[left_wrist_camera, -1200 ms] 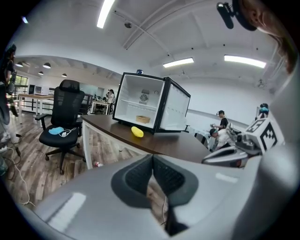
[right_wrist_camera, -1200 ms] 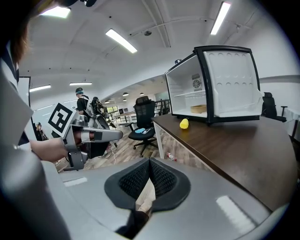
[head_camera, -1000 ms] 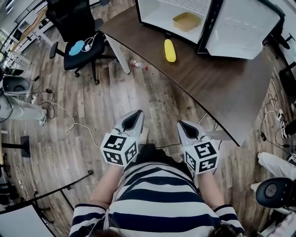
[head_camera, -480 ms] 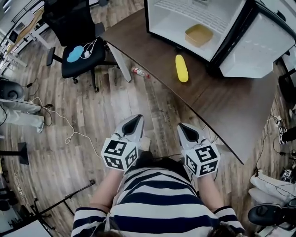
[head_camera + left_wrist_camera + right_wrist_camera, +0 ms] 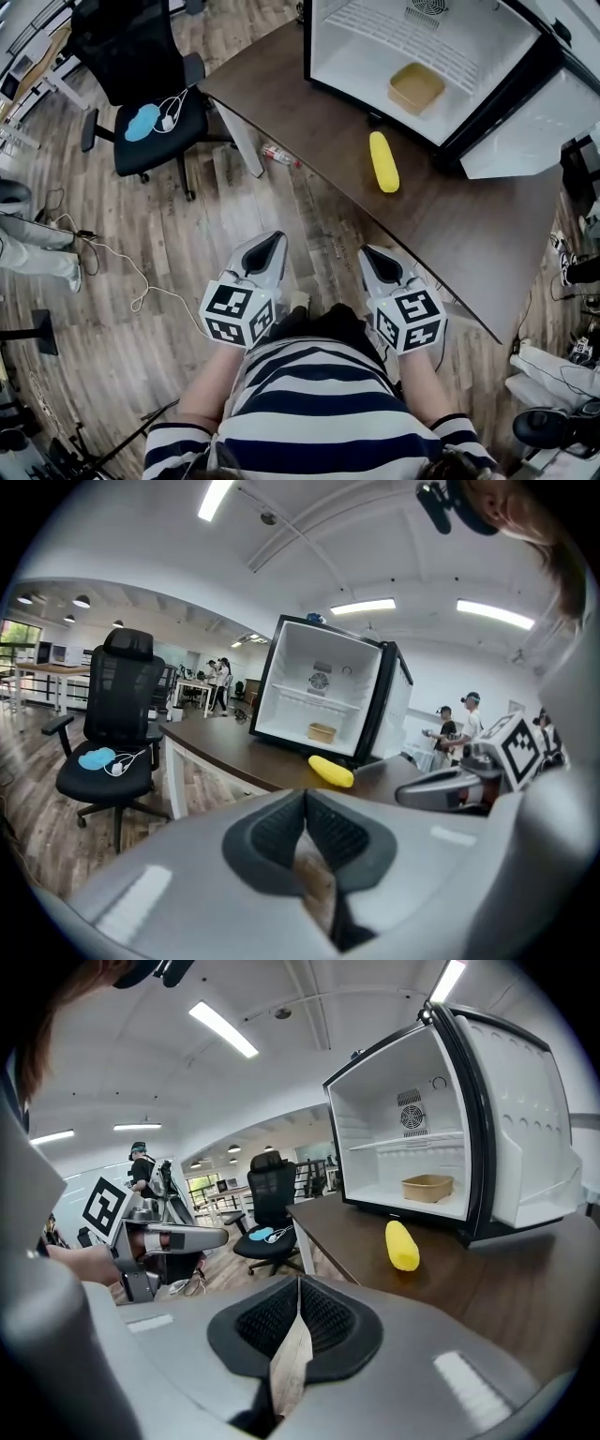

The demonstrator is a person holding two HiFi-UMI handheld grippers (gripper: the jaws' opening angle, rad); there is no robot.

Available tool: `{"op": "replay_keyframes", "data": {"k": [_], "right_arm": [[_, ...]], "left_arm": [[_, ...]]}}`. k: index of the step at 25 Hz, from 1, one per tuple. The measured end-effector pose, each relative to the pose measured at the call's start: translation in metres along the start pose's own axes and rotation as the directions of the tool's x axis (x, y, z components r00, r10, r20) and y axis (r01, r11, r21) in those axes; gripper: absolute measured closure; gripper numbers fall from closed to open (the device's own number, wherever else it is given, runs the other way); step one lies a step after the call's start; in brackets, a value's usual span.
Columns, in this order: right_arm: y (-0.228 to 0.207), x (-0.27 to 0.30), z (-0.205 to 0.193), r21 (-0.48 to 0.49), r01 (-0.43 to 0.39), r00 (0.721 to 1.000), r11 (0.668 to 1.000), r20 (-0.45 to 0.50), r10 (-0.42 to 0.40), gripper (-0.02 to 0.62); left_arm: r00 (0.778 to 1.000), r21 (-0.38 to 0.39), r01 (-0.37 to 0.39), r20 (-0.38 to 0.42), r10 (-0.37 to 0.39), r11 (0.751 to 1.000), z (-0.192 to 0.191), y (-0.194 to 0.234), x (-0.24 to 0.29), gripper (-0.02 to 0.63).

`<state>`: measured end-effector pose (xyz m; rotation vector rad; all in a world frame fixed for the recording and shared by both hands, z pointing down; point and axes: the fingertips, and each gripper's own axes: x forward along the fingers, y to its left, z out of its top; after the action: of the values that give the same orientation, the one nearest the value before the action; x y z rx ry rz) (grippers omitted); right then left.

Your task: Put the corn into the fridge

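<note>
Not begun
Yellow corn cob (image 5: 383,161) lies on dark wooden surface (image 5: 450,216) before open fridge (image 5: 375,47); left hand-held gripper (image 5: 270,242), right hand-held gripper (image 5: 377,258) closed, empty.

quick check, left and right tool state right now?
Left tool: closed, holding nothing.
Right tool: closed, holding nothing.

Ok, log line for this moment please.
corn: on table, before open fridge | left gripper: shut, empty | right gripper: shut, empty
</note>
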<state>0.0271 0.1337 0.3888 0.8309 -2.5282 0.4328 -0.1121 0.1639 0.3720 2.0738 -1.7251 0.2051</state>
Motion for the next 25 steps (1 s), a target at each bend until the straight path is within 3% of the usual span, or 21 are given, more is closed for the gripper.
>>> {"op": "replay_keyframes", "data": {"k": [9,16,25], "right_arm": [[0.005,0.048,0.025,-0.018,0.000,1.000,1.000,-0.014,0.000,0.571],[-0.043,0.072,0.041,-0.017,0.016,1.000,1.000,-0.019,-0.017,0.554],[-0.119,0.102,0.065,0.001,0.040,0.999,0.999,0.001,-0.040,0.463]], "left_arm": [[0.998,0.017,0.065,-0.016,-0.065,0.998,0.016,0.027,0.038,0.606],[0.998,0.009,0.063,-0.023,-0.063,0.998,0.031,0.033,0.089,0.606],[0.996,0.027,0.085,-0.045,-0.084,0.996,0.052,0.021,0.161,0.606]]}}
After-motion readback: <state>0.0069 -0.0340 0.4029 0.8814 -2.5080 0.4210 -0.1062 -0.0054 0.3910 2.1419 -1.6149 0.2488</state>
